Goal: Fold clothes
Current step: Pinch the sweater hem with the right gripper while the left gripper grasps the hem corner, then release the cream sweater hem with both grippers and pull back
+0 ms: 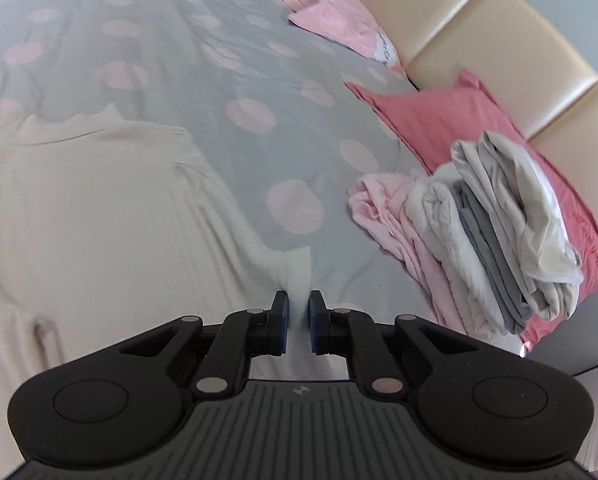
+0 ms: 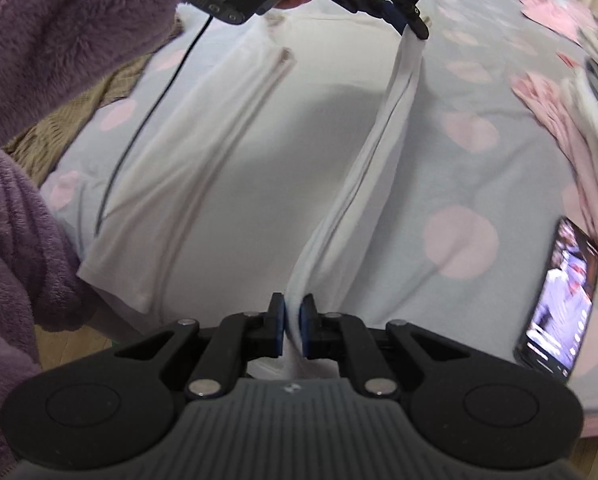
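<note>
Garment: a cream ribbed top (image 1: 99,216) lies spread flat on the bed (image 1: 187,40), on its grey, pink-spotted cover, with the neckline toward the far end.
Left tool (image 1: 298,320): your pads are nipped onto a corner of the top's right-hand edge; a tab of cloth stands up between them.
Right tool (image 2: 293,324): clamped narrow on the same edge at the near end.
Edge in hand: in the right wrist view the lifted edge runs as a taut band from your right tool up to your left tool (image 2: 417,26), clear of the cover.
Long axis: the top runs lengthwise away from you, hem near, neck far; the lifted band lies along that axis.
Done, by my judgement: a stack of folded clothes (image 1: 495,232) sits against the red pillow (image 1: 431,116), so several pieces appear finished.
Left to do: this top shows no completed fold. Its other long side lies flat, with a sleeve (image 2: 203,152) laid along it. You have the first lengthwise fold to bring across, then the crosswise folds.
Unsorted: pink items (image 1: 331,16) lie near the headboard (image 1: 499,40); folded or not, I cannot tell.
Hazard: a lit phone (image 2: 559,300) lies on the cover just right of the top; keep cloth off it.
</note>
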Demonstrator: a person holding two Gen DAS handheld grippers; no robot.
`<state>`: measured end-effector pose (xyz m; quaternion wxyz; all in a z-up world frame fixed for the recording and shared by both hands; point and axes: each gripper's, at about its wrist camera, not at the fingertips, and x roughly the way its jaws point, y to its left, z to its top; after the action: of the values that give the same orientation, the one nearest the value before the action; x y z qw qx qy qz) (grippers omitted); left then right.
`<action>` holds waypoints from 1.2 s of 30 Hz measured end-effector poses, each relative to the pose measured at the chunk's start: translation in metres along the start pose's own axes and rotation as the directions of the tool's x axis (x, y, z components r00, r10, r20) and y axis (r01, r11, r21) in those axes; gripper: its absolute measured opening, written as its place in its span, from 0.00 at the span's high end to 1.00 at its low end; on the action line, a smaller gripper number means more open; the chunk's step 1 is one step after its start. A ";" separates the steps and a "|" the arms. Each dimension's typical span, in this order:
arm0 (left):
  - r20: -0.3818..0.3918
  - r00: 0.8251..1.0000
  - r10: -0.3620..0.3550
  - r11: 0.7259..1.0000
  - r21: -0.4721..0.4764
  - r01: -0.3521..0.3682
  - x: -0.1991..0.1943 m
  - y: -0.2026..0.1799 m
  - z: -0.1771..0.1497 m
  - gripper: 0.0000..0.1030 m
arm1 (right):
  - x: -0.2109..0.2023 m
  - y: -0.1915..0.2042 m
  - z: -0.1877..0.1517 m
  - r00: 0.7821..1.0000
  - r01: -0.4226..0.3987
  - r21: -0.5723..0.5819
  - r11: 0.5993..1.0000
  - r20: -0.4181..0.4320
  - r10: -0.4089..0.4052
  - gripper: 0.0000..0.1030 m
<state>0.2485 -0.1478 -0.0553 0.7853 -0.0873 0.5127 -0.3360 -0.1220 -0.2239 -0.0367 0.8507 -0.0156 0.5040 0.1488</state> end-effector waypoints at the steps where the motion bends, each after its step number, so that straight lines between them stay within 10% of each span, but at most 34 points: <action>1: 0.007 1.000 -0.001 1.000 -0.013 0.001 -0.004 0.007 -0.003 0.92 | 0.001 0.005 0.002 1.000 -0.005 -0.012 1.000 -0.003 0.005 0.91; 18: 0.064 0.997 -0.051 0.978 -0.200 0.063 0.003 0.115 -0.042 0.92 | 0.047 0.037 0.021 0.992 -0.079 -0.039 0.996 -0.106 0.075 0.91; 36: 0.136 0.985 -0.110 0.966 -0.220 0.138 -0.007 0.139 -0.041 0.93 | 0.061 0.055 0.030 0.991 -0.074 -0.090 0.993 -0.118 0.063 0.91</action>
<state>0.2724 -0.0295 -0.1357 0.7775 -0.2294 0.4922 -0.3174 -0.0837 -0.1514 -0.0681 0.8130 -0.0468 0.5446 0.2004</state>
